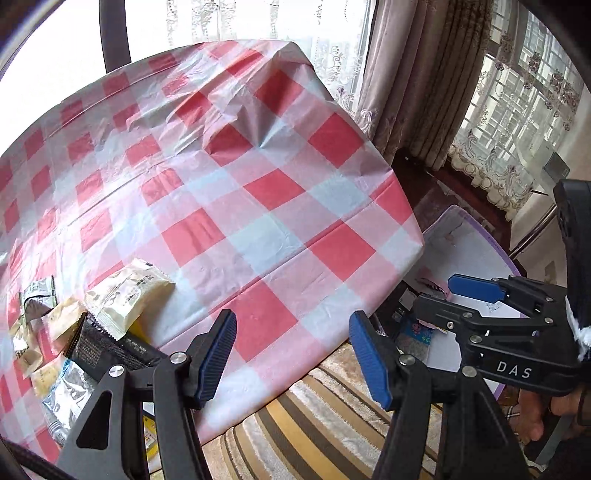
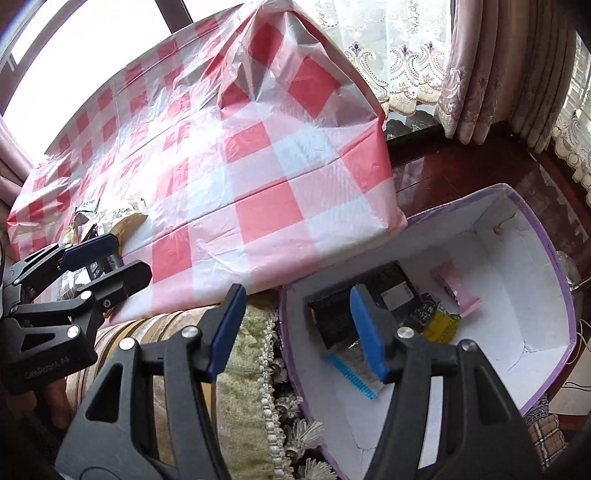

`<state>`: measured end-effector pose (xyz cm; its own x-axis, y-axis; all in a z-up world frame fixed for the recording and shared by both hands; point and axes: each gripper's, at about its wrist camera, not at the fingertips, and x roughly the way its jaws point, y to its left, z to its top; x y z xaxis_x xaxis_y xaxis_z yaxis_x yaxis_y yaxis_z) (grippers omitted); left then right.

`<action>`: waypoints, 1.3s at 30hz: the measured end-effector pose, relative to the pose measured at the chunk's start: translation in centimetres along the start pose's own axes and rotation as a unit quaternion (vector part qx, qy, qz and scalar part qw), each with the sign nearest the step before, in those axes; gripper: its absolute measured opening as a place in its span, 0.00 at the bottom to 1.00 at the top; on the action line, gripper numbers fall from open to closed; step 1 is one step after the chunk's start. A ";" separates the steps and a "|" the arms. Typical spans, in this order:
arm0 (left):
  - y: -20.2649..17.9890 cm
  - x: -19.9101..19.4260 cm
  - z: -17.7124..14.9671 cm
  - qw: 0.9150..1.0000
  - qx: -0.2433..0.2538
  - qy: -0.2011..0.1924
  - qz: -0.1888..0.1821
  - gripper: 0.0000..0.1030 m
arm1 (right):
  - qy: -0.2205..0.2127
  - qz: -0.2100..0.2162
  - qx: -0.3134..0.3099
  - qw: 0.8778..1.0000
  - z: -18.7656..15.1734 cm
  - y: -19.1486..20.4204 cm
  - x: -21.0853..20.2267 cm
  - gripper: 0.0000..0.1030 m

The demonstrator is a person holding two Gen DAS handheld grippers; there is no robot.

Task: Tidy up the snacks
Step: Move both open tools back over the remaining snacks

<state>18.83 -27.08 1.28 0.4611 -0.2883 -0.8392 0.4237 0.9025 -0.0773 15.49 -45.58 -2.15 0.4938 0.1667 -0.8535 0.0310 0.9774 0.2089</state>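
Observation:
A pile of snack packets point(image 1: 110, 314) lies on the red-and-white checked tablecloth point(image 1: 229, 192) at the left; a cream packet point(image 1: 127, 295) rests on a black one point(image 1: 99, 349). My left gripper point(image 1: 293, 358) is open and empty over the table's near edge. Beside the table stands a white box with a purple rim point(image 2: 546, 266). It holds a black packet point(image 2: 391, 291), a pink one point(image 2: 458, 291), a yellow-green one point(image 2: 441, 325) and a blue-edged silver one point(image 2: 349, 365). My right gripper point(image 2: 297, 332) hangs open and empty above the box's left wall. The right wrist view shows the left gripper point(image 2: 110, 264) near the pile point(image 2: 107, 218).
A striped cushion point(image 1: 332, 406) and a fringed green cushion point(image 2: 243, 387) lie below the table edge. Lace curtains point(image 1: 517, 110) and a dark wooden ledge point(image 2: 461, 166) stand behind the box. A dark chair back point(image 1: 114, 33) rises beyond the table. A person's hand point(image 1: 535, 417) holds the right gripper point(image 1: 454, 299).

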 end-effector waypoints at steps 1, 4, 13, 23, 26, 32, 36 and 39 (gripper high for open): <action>1.0 -0.5 -0.4 1.000 -0.014 -0.005 0.004 0.62 | 0.001 0.003 -0.009 1.000 0.0 0.9 0.1 0.62; 4.3 -2.1 -1.9 0.998 -0.066 -0.017 0.016 0.62 | 0.005 0.011 -0.038 0.999 0.0 3.8 0.1 0.63; 13.5 -6.9 -7.6 0.979 -0.192 -0.047 0.052 0.62 | 0.013 0.016 -0.109 0.994 -0.1 10.0 0.6 0.66; 20.4 -8.6 -13.6 0.968 -0.237 -0.015 0.084 0.62 | 0.033 0.029 -0.163 0.986 -0.2 15.4 2.5 0.67; 21.6 -8.2 -14.4 0.969 -0.234 -0.003 0.074 0.62 | 0.042 0.032 -0.178 0.983 -0.2 16.8 3.3 0.67; 22.3 -6.3 -14.1 0.982 -0.177 0.038 0.059 0.62 | 0.052 0.042 -0.208 0.976 -0.2 19.6 4.9 0.67; 22.2 -5.5 -13.5 0.990 -0.115 0.045 0.075 0.62 | 0.057 0.047 -0.227 0.971 -0.2 21.2 5.8 0.67; 22.4 -4.7 -13.0 0.993 -0.071 0.047 0.085 0.62 | 0.062 0.050 -0.236 0.968 0.0 22.0 6.6 0.67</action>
<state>15.95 -1.35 -3.49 0.4388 -0.1038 -0.8926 0.2295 0.9733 -0.0004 19.39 -22.99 -3.22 0.3652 0.2503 -0.8967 -0.4275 0.9007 0.0773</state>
